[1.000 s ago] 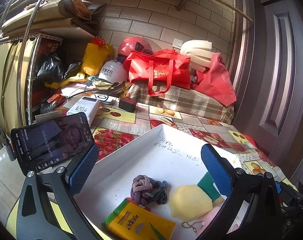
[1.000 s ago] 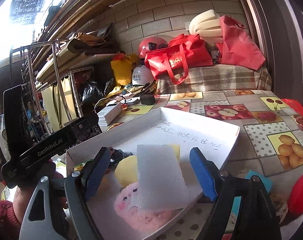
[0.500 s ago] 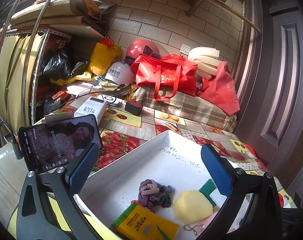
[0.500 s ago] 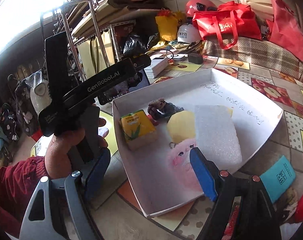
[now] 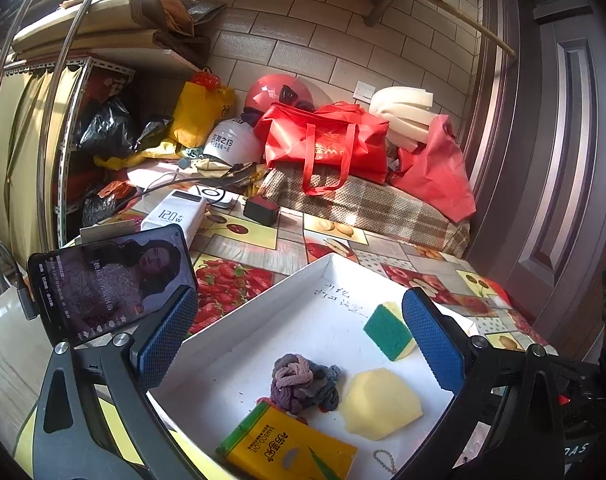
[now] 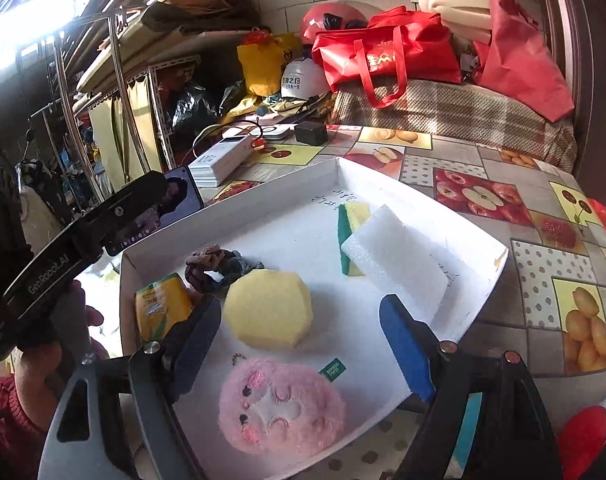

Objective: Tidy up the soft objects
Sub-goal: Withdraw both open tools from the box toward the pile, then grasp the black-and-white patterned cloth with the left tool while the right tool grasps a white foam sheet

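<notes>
Both tongs were held spread, nothing pinched: left gripper (image 5: 299, 344), right gripper (image 6: 303, 344). The white tray (image 6: 475, 236) was loaded: yellow sponge (image 6: 269, 308) at centre, white foam block (image 6: 399, 260) at 2 o'clock, pink plush (image 6: 281, 408) at 6, scrunchies (image 6: 217, 266) at 10, possibly two.

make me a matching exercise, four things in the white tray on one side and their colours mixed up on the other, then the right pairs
Things
1. plush toy
2. tissue pack
3. foam block
4. hair ties

Colours
A. white
B. purple and grey
C. pink
D. yellow with a green edge

Pairs: 1-C, 2-D, 3-A, 4-B

All four lie inside the white tray.
</notes>
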`<state>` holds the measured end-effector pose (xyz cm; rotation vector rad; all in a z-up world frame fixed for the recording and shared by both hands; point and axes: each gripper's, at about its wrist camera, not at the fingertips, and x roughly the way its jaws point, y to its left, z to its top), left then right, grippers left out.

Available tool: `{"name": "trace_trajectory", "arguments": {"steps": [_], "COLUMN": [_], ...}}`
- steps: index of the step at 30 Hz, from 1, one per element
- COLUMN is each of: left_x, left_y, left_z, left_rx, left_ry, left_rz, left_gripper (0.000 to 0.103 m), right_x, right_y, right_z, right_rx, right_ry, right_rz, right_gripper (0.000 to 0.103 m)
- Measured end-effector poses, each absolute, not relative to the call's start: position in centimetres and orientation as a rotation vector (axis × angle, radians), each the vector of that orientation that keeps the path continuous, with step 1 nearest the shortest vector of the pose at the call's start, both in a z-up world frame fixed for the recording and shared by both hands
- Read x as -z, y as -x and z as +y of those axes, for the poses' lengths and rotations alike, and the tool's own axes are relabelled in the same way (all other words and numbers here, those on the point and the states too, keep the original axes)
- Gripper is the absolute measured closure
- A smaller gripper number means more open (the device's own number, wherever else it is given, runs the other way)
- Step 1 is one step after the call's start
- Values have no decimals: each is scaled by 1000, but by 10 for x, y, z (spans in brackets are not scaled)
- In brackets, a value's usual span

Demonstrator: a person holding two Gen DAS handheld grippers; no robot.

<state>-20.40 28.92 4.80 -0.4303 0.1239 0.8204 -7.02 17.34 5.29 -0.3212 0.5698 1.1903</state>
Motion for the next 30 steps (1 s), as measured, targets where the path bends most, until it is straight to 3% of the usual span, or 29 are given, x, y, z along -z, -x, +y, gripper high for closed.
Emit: {"name": "trace_trajectory", "arguments": {"steps": [10,15,17,30], "left_x": [-54,-58,-57,-36], "left_y": [182,167,158,59], "left_z": [252,215,200,54], "left_rx": [-641,-476,-361,187], "left_ry": [333,260,253,136], "left_rz": [145,179,213,682], "left_gripper": [0,0,0,1], "right_x": [-75,-65,-60,-34], "right_y": [85,43,28,-22], "right_z": [44,-28,-52,-107], "right_rx": [-914,-759,-691,-570], "right_ry": [229,85,53,21], "right_rz": [240,323,367,592], "right_gripper": [21,17,0,0]}}
